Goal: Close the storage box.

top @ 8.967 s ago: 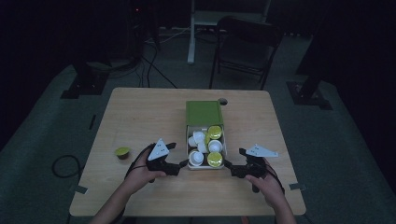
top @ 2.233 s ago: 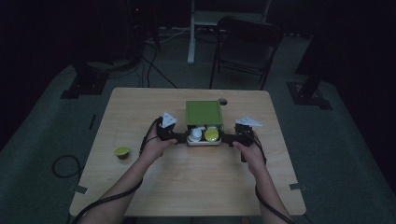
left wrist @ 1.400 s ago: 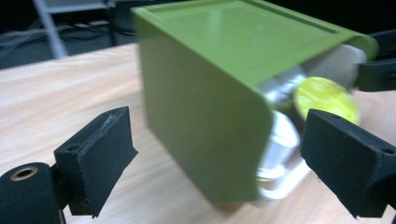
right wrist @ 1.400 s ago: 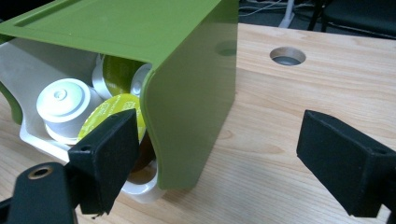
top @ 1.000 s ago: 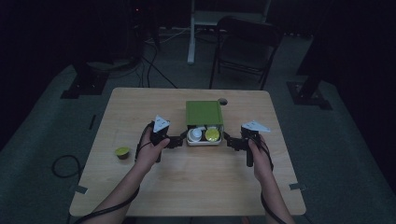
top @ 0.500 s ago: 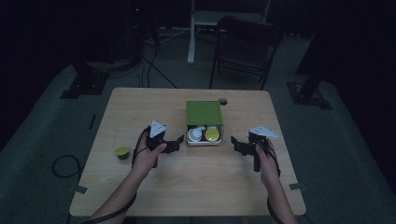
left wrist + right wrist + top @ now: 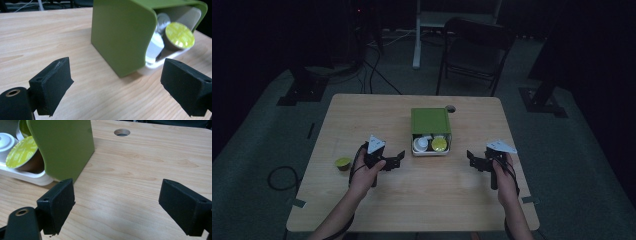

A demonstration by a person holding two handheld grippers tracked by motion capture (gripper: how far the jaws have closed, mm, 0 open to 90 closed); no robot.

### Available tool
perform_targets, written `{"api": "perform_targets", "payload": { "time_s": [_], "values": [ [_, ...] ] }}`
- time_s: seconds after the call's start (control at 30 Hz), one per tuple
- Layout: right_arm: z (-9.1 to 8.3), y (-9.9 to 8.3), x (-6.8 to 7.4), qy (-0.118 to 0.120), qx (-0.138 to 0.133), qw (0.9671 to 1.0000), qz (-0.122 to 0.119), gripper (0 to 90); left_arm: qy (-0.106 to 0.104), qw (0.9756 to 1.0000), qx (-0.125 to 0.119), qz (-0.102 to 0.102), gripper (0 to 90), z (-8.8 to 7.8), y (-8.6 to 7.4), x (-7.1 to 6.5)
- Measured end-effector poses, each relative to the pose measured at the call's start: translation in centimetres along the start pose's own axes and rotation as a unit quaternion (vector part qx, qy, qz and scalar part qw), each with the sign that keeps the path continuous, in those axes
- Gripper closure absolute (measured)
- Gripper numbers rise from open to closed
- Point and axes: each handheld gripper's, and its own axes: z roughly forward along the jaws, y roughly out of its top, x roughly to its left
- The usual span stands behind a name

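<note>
A green box sleeve (image 7: 430,120) stands mid-table with a white tray (image 7: 431,152) poking out of its near end. The tray's showing part holds a white capsule (image 7: 420,144) and a yellow-green capsule (image 7: 439,144). My left gripper (image 7: 399,160) is open and empty, to the left of the tray and apart from it. In the left gripper view its jaws (image 7: 117,82) frame the sleeve (image 7: 120,32) and a yellow-lidded capsule (image 7: 180,36). My right gripper (image 7: 472,161) is open and empty to the right of the tray; the right gripper view shows its gap (image 7: 117,205) beside the sleeve (image 7: 62,145).
A lone yellow-green capsule (image 7: 343,162) lies on the wooden table (image 7: 362,115) left of my left hand. A round cable hole (image 7: 450,108) sits just behind the box. A folding chair (image 7: 474,45) and stand legs are on the floor beyond the table.
Both grippers have drawn back from the box toward the near edge, the right one also sliding outward to the right. Earlier the tray stood far out; it now sits mostly inside the sleeve.
</note>
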Motion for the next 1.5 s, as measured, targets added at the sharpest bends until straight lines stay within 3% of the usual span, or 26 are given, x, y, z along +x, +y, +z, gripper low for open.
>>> {"api": "perform_targets", "payload": {
  "time_s": [0.2, 0.47, 0.53, 0.87, 1.0, 1.2, 1.37, 1.5],
  "values": [
    [-0.7, -0.8, -0.5, -0.027, 0.004, 0.9996, -0.004, 12.9, 0.004, 0.9999, 0.008, -0.013, 10.0, -0.5, -0.9, 0.0],
    [-1.3, -1.7, -1.0, -0.044, 0.007, 0.9990, 0.005, 12.7, 0.017, 0.9994, 0.015, -0.025, 10.0, -1.2, -1.9, 0.0],
    [-1.5, -1.9, -1.1, -0.052, 0.007, 0.9986, 0.004, 12.6, 0.010, 0.9993, 0.017, -0.030, 10.0, -1.4, -2.2, -0.1],
    [-2.2, -2.9, -1.6, -0.084, 0.008, 0.9964, 0.011, 12.5, 0.023, 0.9988, 0.024, -0.036, 10.0, -2.2, -3.1, 0.2],
    [-2.4, -3.2, -1.8, -0.084, 0.005, 0.9962, 0.021, 11.6, 0.023, 0.9985, 0.026, -0.042, 10.1, -2.5, -3.6, 0.3],
    [-2.6, -4.1, -2.1, -0.104, 0.015, 0.9943, 0.018, 11.6, 0.027, 0.9977, 0.033, -0.052, 10.0, -3.2, -4.6, 0.5],
    [-2.8, -4.7, -2.2, -0.106, 0.022, 0.9938, 0.026, 11.5, 0.033, 0.9976, 0.042, -0.044, 10.0, -3.6, -5.0, 0.5],
    [-3.0, -5.2, -2.8, -0.130, 0.033, 0.9905, 0.031, 11.5, 0.048, 0.9968, 0.047, -0.043, 10.0, -4.0, -5.5, 0.4]
  ]
}}
